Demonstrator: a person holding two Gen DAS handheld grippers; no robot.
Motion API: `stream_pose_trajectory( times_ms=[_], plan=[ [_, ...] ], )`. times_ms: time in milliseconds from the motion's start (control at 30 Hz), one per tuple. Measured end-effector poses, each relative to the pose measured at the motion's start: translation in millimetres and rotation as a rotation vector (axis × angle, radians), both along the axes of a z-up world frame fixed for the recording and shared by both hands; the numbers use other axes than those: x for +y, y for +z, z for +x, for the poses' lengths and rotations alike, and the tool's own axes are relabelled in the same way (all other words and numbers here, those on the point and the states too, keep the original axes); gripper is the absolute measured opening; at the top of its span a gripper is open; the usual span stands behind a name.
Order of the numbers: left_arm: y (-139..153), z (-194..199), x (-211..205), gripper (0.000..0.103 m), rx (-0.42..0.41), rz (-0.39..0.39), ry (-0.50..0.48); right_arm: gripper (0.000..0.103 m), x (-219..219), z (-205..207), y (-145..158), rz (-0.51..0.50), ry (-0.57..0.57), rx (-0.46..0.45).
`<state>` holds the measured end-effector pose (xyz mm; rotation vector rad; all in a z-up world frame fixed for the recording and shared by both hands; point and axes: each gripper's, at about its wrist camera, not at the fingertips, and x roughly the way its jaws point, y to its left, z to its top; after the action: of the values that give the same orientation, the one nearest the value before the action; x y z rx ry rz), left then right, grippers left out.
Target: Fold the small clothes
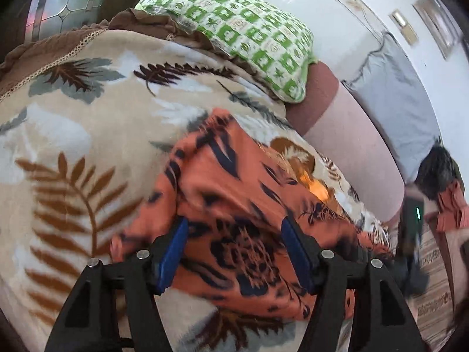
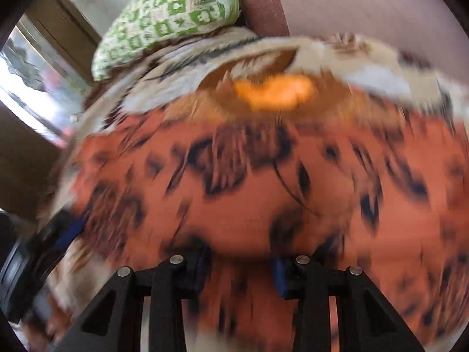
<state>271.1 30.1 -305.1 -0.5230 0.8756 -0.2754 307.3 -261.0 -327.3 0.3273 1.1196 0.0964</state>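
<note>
An orange garment with a dark floral print (image 1: pixel 234 205) lies on a beige leaf-patterned blanket (image 1: pixel 88 135). My left gripper (image 1: pixel 234 234) is open, its blue pads (image 1: pixel 173 252) spread over the garment's near part. In the right wrist view the same garment (image 2: pixel 249 205) fills the frame, blurred by motion. My right gripper (image 2: pixel 237 267) is open just above the cloth, with its fingertips partly hidden by the fabric's edge. A small bright orange piece (image 2: pixel 272 91) lies beyond the garment on the blanket.
A green-and-white checked pillow (image 1: pixel 234 35) lies at the far end of the bed, and it also shows in the right wrist view (image 2: pixel 164 14). A brown and pink bed edge (image 1: pixel 351 135) runs on the right. A window (image 2: pixel 29 88) is at left.
</note>
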Motion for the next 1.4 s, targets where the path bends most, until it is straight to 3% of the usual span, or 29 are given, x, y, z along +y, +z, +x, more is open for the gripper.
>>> stream_pose_trajectory(
  times_ms=[100, 200, 267, 333, 400, 600, 700, 833, 900, 1000, 1067, 1167, 1400],
  plan=[
    [3.1, 7.4, 8.3, 0.067, -0.039, 0.007, 0.031, 0.038, -21.7, 62.9, 17.9, -0.026, -0.116, -0.104],
    [5.7, 13.4, 20.3, 0.067, -0.058, -0.026, 0.083, 0.038, -51.5, 89.0, 41.8, 0.068, -0.282, -0.189],
    [4.6, 17.9, 28.7, 0.067, -0.046, -0.052, 0.132, 0.038, -50.8, 91.3, 58.7, 0.086, -0.292, -0.232],
    [3.0, 15.9, 35.5, 0.067, -0.033, -0.059, 0.173, 0.039, -32.4, 82.5, 69.6, 0.067, -0.229, -0.254],
    [2.4, 11.9, 40.4, 0.067, -0.026, -0.037, 0.211, 0.039, -6.9, 65.8, 69.1, 0.096, -0.12, -0.21],
    [3.1, 6.3, 54.3, 0.067, -0.027, 0.032, 0.255, 0.039, 86.7, 20.3, 15.7, 0.087, 0.165, -0.013],
    [-0.4, 9.5, 44.6, 0.067, 0.0, 0.1, 0.207, 0.04, 117.9, 29.7, 4.9, 0.008, 0.226, -0.042],
    [-10.1, 17.9, 27.9, 0.067, 0.047, 0.153, 0.132, 0.041, 123.6, 98.4, 14.0, -0.007, 0.149, -0.11],
    [-11.6, 20.1, 26.1, 0.067, 0.056, 0.161, 0.123, 0.041, 109.7, 136.3, 23.6, -0.026, 0.043, -0.164],
    [-11.6, 23.0, 26.1, 0.067, 0.057, 0.164, 0.123, 0.041, 76.7, 159.3, 45.6, 0.12, -0.119, -0.24],
    [-11.8, 24.4, 25.4, 0.067, 0.057, 0.165, 0.12, 0.041, 61.4, 153.7, 54.9, 0.17, -0.149, -0.258],
    [-9.6, 21.5, 18.9, 0.067, 0.044, 0.172, 0.104, 0.041, 41.5, 122.6, 55.0, 0.138, -0.136, -0.224],
    [4.8, 6.0, -4.3, 0.067, -0.056, 0.244, 0.061, 0.041, -29.1, -26.9, 26.3, 0.047, -0.168, -0.067]
  ],
)
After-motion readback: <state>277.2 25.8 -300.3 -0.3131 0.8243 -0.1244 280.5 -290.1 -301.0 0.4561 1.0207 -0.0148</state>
